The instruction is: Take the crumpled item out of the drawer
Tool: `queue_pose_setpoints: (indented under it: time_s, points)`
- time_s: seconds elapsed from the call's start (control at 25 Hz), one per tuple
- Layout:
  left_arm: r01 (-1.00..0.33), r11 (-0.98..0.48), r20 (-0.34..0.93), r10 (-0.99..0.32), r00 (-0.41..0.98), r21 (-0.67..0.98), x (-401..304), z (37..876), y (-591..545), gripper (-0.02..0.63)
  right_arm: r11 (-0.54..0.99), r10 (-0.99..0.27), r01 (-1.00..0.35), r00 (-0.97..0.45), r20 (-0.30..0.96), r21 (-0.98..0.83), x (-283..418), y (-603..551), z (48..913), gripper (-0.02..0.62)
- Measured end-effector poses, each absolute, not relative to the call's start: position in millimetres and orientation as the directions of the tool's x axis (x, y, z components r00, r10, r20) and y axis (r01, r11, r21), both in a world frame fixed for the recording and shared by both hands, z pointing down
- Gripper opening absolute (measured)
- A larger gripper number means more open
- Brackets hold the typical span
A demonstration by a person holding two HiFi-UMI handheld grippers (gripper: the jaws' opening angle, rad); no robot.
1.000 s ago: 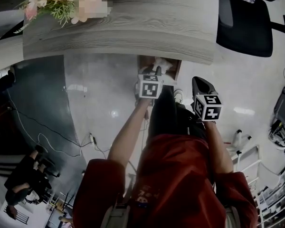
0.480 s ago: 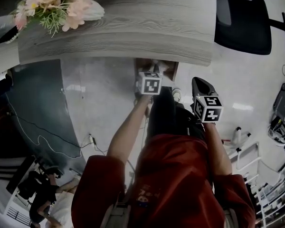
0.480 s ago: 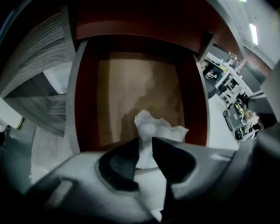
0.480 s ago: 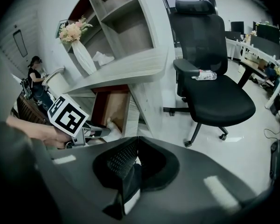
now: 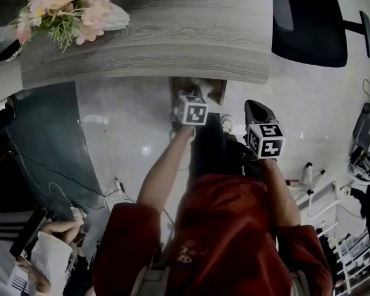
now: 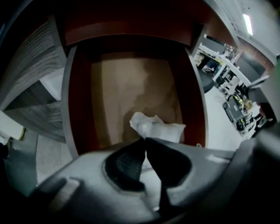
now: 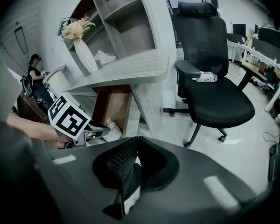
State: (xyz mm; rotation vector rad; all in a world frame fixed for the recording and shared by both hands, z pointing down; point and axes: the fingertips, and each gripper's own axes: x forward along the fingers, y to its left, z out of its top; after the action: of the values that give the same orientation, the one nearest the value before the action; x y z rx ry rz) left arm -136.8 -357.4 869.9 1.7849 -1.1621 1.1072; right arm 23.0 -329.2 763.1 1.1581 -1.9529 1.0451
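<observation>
Under the desk, we are closing our left gripper on crumpled paper inside the drawer; our right gripper is hanging closed outside it.

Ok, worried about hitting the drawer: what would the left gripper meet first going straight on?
The crumpled white paper: the left gripper's fingers are closing with its near edge between them. Beyond, probably the open drawer's brown wooden floor; depth is unclear.
</observation>
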Motion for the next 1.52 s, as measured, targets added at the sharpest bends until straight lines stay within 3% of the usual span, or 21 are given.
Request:
queue_pose_setpoints:
  time_s: [0.96, 1.52]
  points:
    - [-0.96, -0.263, 0.894, -0.399, 0.202, 0.099, -105, 774, -302, -0.002, 0.295, -0.514, -0.906, -0.417, 0.749, -0.302, 72, -307, 701, 0.002]
    - [-0.98, -0.161, 0.799, -0.571, 0.188, 0.115, -90, 673, -266, -0.002, 0.278, -0.593, -0.919, -0.394, 0.702, -0.28, 125, -275, 658, 0.002]
